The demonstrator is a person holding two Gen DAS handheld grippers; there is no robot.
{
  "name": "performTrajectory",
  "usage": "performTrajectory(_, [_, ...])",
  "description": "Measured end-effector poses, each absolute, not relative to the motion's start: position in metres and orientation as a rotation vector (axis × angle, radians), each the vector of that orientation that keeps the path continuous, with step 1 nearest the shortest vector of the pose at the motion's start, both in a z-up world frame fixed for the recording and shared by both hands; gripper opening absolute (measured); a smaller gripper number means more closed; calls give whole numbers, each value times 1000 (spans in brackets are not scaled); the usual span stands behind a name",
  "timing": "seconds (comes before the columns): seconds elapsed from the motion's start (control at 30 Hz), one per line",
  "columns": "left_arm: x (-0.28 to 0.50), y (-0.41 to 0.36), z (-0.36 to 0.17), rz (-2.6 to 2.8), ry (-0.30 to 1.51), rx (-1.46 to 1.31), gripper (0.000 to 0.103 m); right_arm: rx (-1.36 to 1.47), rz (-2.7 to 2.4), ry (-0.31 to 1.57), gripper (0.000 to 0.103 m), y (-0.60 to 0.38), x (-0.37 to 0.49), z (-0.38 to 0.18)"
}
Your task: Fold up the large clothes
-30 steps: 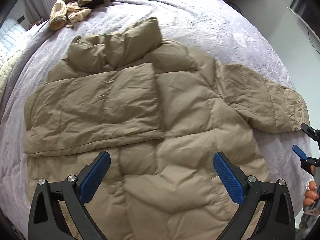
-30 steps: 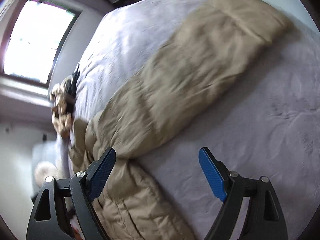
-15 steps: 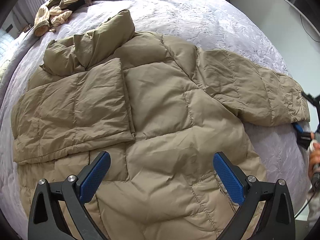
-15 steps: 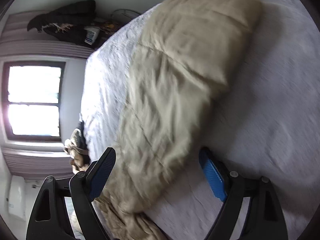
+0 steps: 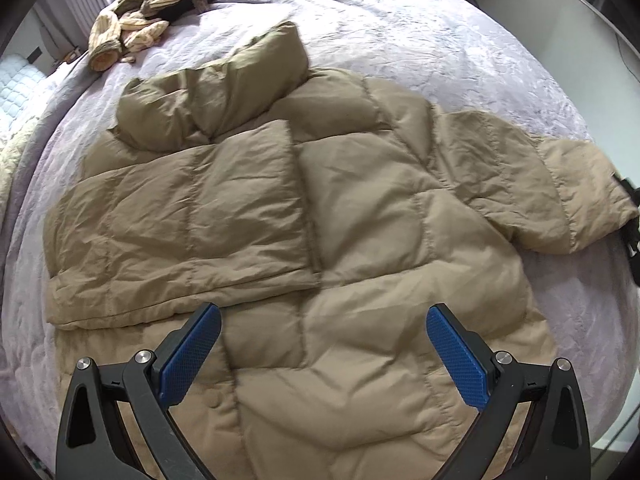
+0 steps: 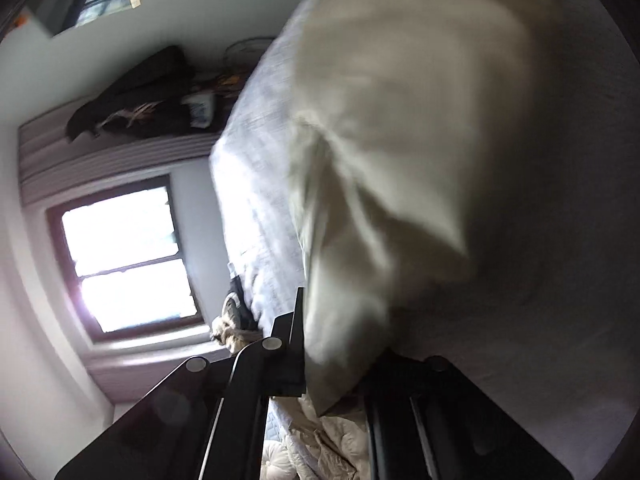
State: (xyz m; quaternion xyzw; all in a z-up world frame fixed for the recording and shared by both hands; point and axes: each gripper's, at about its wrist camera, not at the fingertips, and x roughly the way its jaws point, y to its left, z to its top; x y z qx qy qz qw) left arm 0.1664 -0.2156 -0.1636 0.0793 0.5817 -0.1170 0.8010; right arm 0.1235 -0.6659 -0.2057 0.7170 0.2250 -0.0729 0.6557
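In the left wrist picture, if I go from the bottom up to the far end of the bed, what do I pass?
Left gripper → puffy tan jacket → its collar → bare purple bedspread → pile of striped clothes.

bed [image 5: 400, 20] lilac cover | bright window [image 6: 128, 260] | pale wall [image 6: 192, 8]

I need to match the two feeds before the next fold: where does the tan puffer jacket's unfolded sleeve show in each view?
Left wrist view: the tan puffer jacket's unfolded sleeve lies at the right edge, cuff outermost.
Right wrist view: the sleeve fills the centre, blurred, its cuff pinched in the right gripper.
Shared landmark: the striped beige clothes pile on the lilac bedspread.
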Motion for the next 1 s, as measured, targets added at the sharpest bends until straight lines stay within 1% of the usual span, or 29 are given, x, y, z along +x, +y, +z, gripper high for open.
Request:
performTrajectory(0.17, [167,-188,-169,-211,1256,159,103,1524,-15,511,6,-635,159,-168])
performTrajectory(0.37, [167,-143,-170,-192,1249,79,103,1311,141,593,6,-560,209,-120])
performTrajectory(0.47, [167,-119,-168,-180,1236,53,103,1157,195,647,6,-508,234,-95])
performTrajectory(0.63, [166,-61,-168,-121,1201,12,103,832,269,756,6,-391,278,-70])
performTrajectory(0.73, [168,-31,-172,-77,1201,-10,103,627,280,818,6,-319,291,-74])
performTrajectory(0.83, [170,-4,-176,-46,1205,-31,103,468,267,899,6,-270,289,-94])
performTrajectory(0.9, [170,6,-176,-31,1201,-40,103,381,242,972,6,-246,284,-123])
performTrajectory(1.0, [173,21,-178,-16,1198,-60,103,346,206,1053,6,-230,283,-159])
